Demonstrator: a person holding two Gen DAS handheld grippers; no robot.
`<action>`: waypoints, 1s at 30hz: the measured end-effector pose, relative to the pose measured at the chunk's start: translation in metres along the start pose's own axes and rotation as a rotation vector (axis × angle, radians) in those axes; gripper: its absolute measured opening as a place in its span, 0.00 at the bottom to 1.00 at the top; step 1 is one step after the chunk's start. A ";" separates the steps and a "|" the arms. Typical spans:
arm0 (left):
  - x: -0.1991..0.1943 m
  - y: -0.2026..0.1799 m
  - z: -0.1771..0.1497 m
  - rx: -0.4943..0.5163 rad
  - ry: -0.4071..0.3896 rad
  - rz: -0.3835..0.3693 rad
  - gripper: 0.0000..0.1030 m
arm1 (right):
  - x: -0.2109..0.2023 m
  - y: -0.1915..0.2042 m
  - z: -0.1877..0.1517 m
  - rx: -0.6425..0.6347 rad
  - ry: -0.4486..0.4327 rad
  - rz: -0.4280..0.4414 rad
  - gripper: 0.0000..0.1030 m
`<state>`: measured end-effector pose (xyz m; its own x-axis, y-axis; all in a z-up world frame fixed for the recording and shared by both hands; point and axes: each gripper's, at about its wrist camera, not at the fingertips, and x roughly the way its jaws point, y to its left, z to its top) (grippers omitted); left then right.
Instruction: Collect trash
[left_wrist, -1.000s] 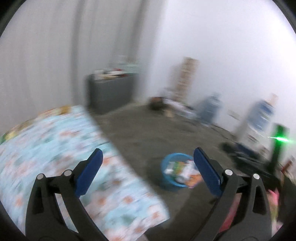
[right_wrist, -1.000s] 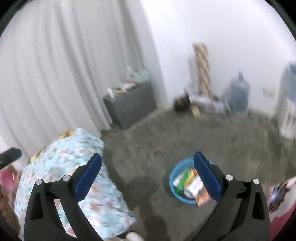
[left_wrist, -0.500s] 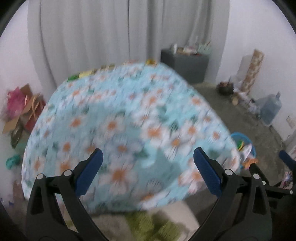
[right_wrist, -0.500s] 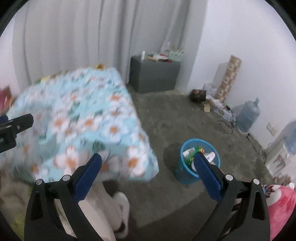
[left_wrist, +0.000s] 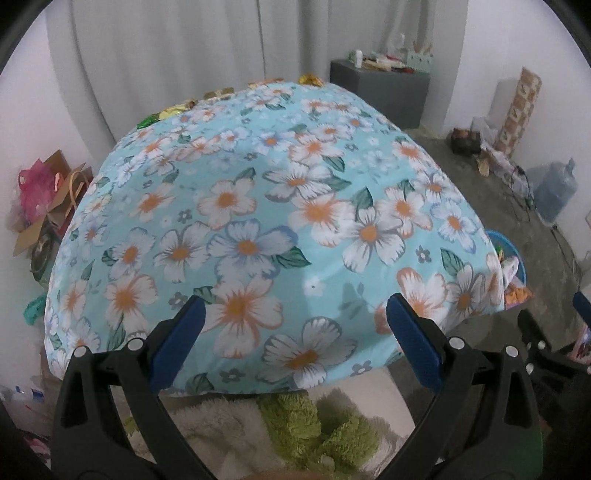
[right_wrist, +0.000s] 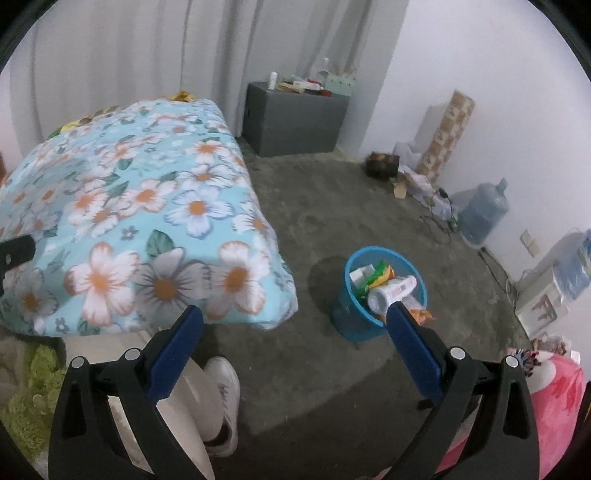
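- The left tool (left_wrist: 291, 328) hangs with its blue-padded fingers spread wide apart, gripping nothing, above the near edge of a desk (left_wrist: 258, 206) draped in a light-blue cloth printed with white and orange flowers
- The right tool (right_wrist: 291, 325) is likewise spread wide and empty, held over grey concrete floor (right_wrist: 314, 369) off the desk's corner
- Below the right tool a person's pale trouser leg and white shoe (right_wrist: 221, 384) stand on the floor; green fuzzy fabric (left_wrist: 317, 428) lies under the left tool
- A blue bin (right_wrist: 369, 317) sits on the floor just beyond the desk's corner, apart from the cloth, heaped with trash: a white bottle with a red label (right_wrist: 391, 291) on top, and green and orange wrappers (right_wrist: 382, 273) beside it
- One orange wrapper (right_wrist: 421, 315) hangs over the bin's rim
- Shiny gold and green wrappers (left_wrist: 166, 114) lie along the desk's far edge, well away from both tools
- Against the white curtain at the back stands a grey cabinet (right_wrist: 295, 125) with small clutter on top; a water jug (right_wrist: 482, 214) rests by the right-hand wall
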<state>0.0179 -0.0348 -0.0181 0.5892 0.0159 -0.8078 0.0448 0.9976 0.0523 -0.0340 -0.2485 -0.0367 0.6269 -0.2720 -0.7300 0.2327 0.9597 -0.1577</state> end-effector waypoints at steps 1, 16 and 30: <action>0.001 -0.001 0.000 0.007 0.005 -0.001 0.91 | 0.002 -0.003 0.000 0.009 0.004 -0.003 0.94; -0.007 -0.007 0.003 0.022 -0.020 0.010 0.91 | -0.001 -0.018 0.001 0.042 -0.010 0.005 0.94; -0.011 -0.006 0.005 0.024 -0.024 0.015 0.91 | -0.003 -0.018 0.002 0.041 -0.015 0.008 0.94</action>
<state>0.0153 -0.0411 -0.0068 0.6088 0.0295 -0.7928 0.0548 0.9954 0.0791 -0.0386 -0.2646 -0.0300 0.6400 -0.2662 -0.7208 0.2582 0.9580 -0.1245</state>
